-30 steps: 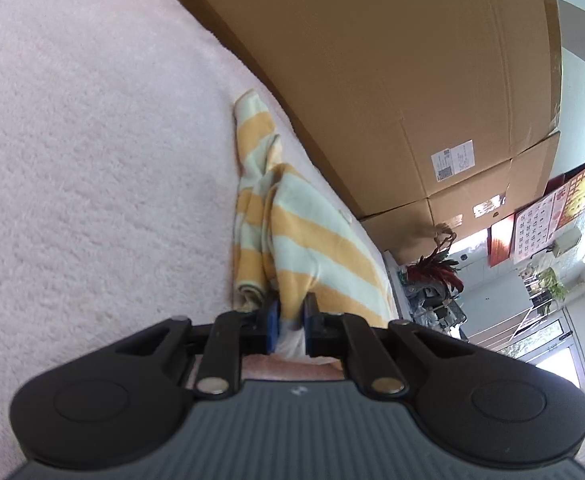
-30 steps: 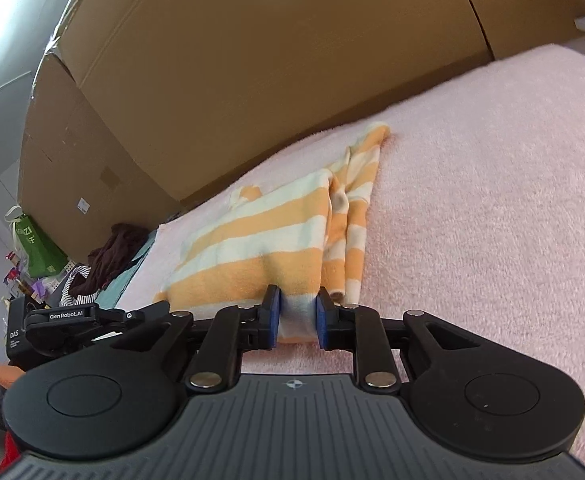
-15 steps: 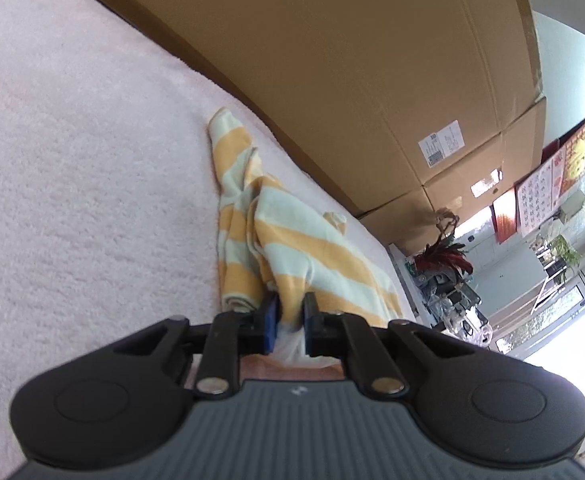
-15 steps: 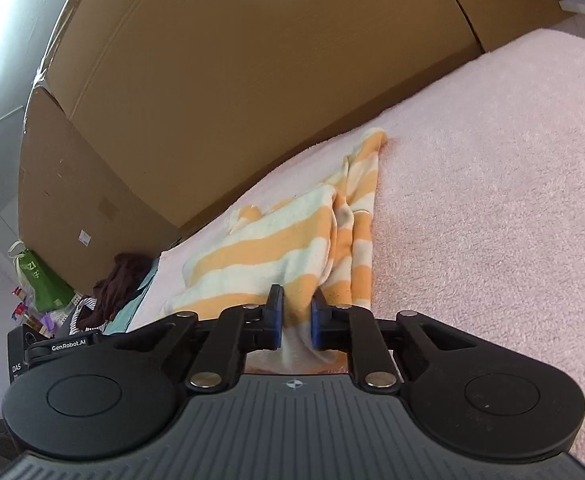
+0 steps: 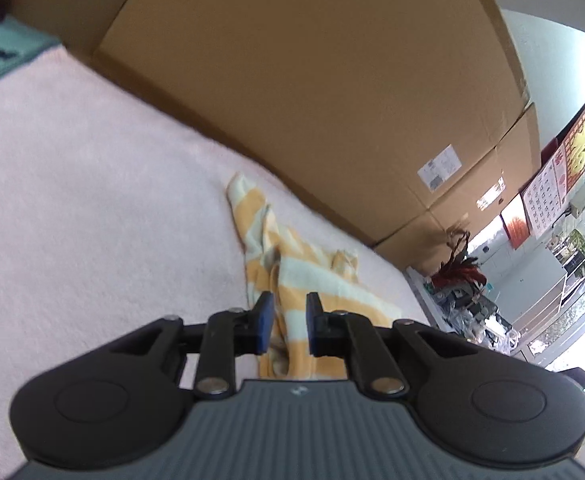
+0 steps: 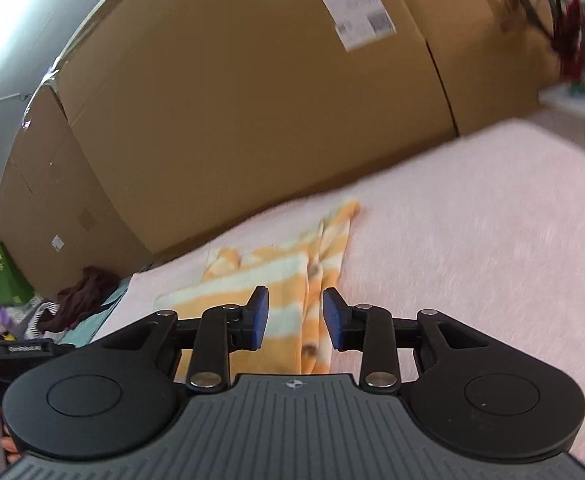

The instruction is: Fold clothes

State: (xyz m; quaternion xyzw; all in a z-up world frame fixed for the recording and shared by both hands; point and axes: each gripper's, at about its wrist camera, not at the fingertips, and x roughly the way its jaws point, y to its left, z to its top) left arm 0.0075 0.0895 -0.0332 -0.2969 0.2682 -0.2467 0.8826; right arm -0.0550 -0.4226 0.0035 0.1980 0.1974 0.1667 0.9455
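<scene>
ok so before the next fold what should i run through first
1. Right gripper free of the striped garment: ok. Its jaws have just been opening and the pads stand off the cloth.
2. Left gripper free of the garment: cannot tell. The gap is narrow and cloth shows in it.
3. Garment lying flat on the pink blanket: not ok. One side is bunched into a ridge.
4. Garment apart from the cardboard boxes: ok.
5. Bare blanket beside the garment to fold onto: ok.
</scene>
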